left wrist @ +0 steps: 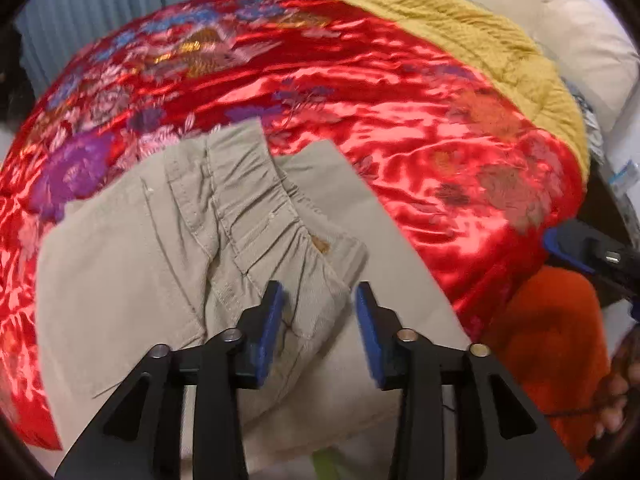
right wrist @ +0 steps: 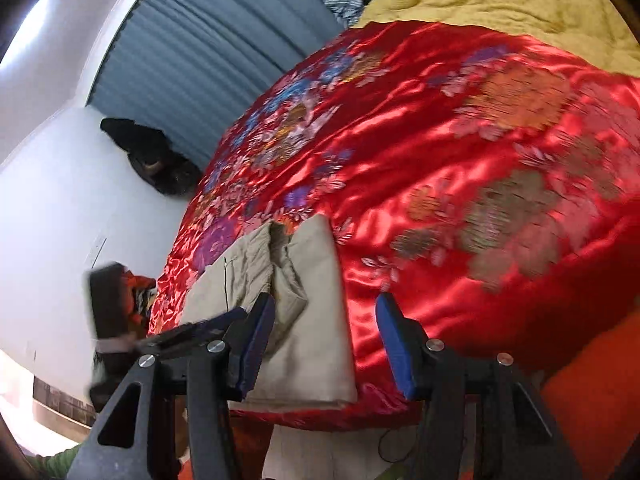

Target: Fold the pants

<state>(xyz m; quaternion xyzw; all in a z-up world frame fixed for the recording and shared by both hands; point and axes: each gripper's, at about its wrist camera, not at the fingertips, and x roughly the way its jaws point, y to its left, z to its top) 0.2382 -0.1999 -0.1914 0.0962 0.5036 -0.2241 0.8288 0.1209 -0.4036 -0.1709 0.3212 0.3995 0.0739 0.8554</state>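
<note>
Beige pants [left wrist: 160,264] lie folded on a shiny red flowered bedspread [left wrist: 400,128], the gathered waistband on top and running toward my left gripper [left wrist: 320,300]. That gripper is open and empty, its blue pads just above the waistband end. In the right wrist view the pants [right wrist: 312,320] lie as a folded stack at the near edge of the bedspread [right wrist: 460,160]. My right gripper [right wrist: 324,312] is open and empty, hovering over the stack's right side. The left gripper [right wrist: 192,330] shows at the left there.
A mustard-yellow blanket [left wrist: 480,40] and a cream pillow [left wrist: 568,40] lie at the far end of the bed. An orange cloth [left wrist: 552,340] sits at the near right. A blue curtain [right wrist: 200,52], a white wall and a dark bag [right wrist: 156,156] stand left of the bed.
</note>
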